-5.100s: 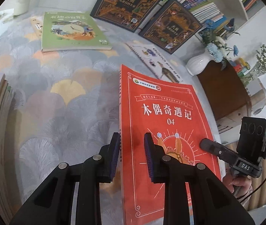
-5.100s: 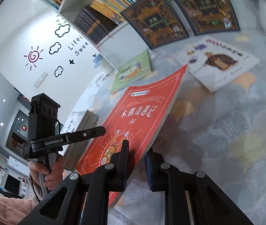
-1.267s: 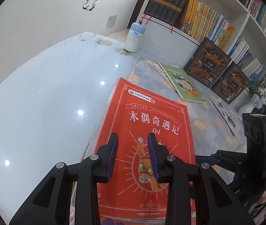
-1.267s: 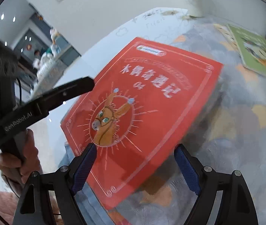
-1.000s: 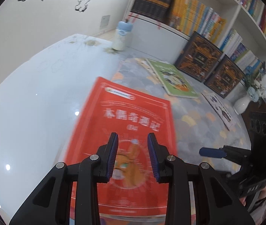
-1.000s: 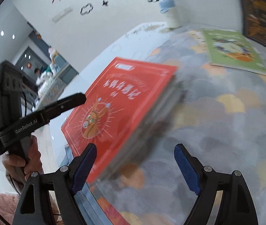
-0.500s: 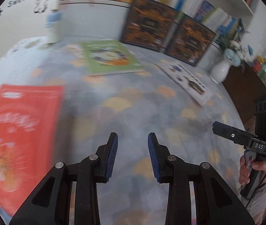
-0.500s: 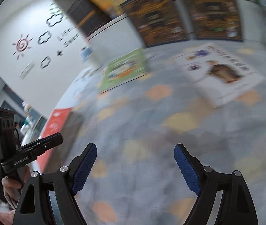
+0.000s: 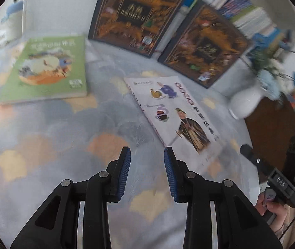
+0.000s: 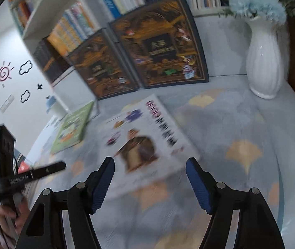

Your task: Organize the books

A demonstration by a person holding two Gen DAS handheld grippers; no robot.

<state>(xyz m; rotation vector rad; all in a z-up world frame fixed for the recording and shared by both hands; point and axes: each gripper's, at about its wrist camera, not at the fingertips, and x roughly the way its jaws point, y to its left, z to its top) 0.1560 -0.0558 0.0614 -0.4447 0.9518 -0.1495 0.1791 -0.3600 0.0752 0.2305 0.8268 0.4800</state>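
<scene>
- Left wrist view: left gripper (image 9: 145,155) hovers with its fingers (image 9: 124,170) a narrow gap apart, nothing between them; the white picture book (image 9: 174,112) lies flat on the tabletop (image 9: 43,145) just ahead, to the right.
- One green book (image 9: 45,70) lies flat far left; two dark books (image 9: 135,12) lean upright behind.
- Right wrist view: right gripper (image 10: 150,166) is closing, fingers (image 10: 197,182) still wide and empty, the white picture book's near edge just beyond them.
- One white vase (image 10: 265,62).

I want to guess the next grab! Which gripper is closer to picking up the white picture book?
Probably the right gripper: its jaws, closing now, frame the white picture book's near edge. The left gripper sits beside its corner, jaws narrow and empty.
</scene>
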